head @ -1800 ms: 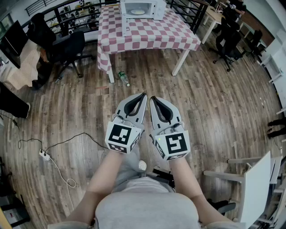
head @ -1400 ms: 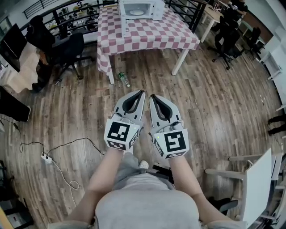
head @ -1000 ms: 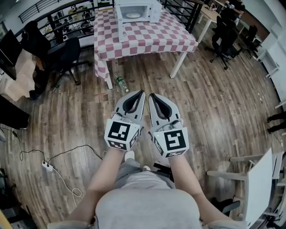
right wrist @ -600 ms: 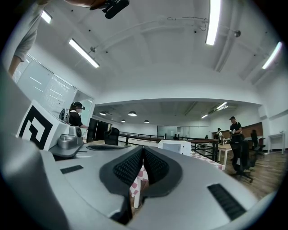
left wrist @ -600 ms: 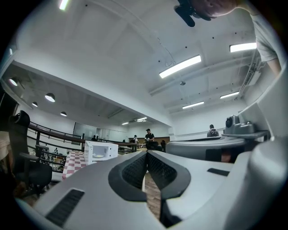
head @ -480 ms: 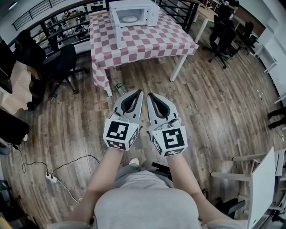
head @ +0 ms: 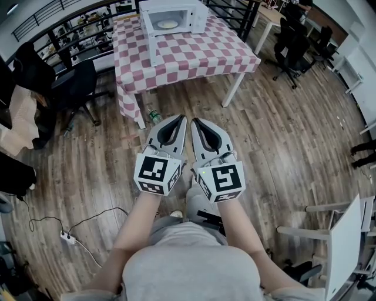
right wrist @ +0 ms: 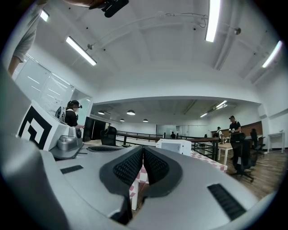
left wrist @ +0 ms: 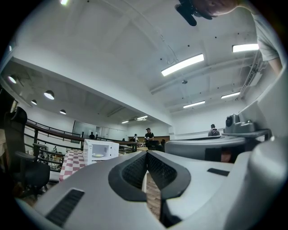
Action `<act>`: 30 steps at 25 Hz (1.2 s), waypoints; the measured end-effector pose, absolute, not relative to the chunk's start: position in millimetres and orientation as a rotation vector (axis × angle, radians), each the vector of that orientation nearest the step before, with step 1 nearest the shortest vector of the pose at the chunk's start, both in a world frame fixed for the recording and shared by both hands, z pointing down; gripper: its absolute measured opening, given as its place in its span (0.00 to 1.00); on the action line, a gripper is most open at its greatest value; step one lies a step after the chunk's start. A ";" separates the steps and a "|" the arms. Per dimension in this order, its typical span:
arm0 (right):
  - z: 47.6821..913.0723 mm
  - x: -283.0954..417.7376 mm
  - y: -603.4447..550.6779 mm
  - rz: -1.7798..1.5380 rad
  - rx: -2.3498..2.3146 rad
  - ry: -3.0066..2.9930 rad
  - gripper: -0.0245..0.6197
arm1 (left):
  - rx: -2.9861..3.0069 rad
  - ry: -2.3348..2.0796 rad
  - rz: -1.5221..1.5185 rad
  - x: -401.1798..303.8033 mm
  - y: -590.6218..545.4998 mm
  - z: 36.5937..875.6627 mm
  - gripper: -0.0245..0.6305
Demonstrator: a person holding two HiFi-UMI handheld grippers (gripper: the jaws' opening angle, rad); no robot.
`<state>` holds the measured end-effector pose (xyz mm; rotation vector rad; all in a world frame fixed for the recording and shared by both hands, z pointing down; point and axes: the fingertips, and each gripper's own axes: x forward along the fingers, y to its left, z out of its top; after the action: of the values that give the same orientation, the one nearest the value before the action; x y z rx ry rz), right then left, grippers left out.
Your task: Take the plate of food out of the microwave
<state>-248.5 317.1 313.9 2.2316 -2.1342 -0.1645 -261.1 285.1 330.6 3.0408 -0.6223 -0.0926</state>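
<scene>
"Wooden plank floor [head: 282, 147], then the red-and-white checked surface [head: 194, 56] — what's on it?"
"One white boxy microwave [head: 170, 14] at the surface's far edge, door open, one pale round plate of food [head: 168, 24] inside."
"Tongs?"
"Two — left tongs [head: 181, 119] and right tongs [head: 195, 120], both pressed together, empty. I'd walk close first, then spread them level with the plate."

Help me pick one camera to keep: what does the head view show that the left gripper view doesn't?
Only the head view: a green bottle lying near the checked table, and a power strip with its cable. Only the left gripper view: ceiling strip lights and people standing far behind. Both: the microwave on that table with the plate inside, and the left gripper, jaws together, nothing between them.
</scene>
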 end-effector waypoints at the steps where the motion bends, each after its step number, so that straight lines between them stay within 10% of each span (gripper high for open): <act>1: 312.8 -245.8 312.7 -0.167 2.231 -2.137 0.08 | 3.041 -0.625 -0.091 -258.7 280.9 330.3 0.04; 30: 316.8 -123.0 191.5 -0.137 2.140 -2.230 0.08 | 2.999 -0.773 -0.089 -142.6 160.2 330.3 0.04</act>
<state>-123.0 191.5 316.8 2.1398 -2.2302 -0.1368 -142.6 160.2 330.3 2.9985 -0.7730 -0.0890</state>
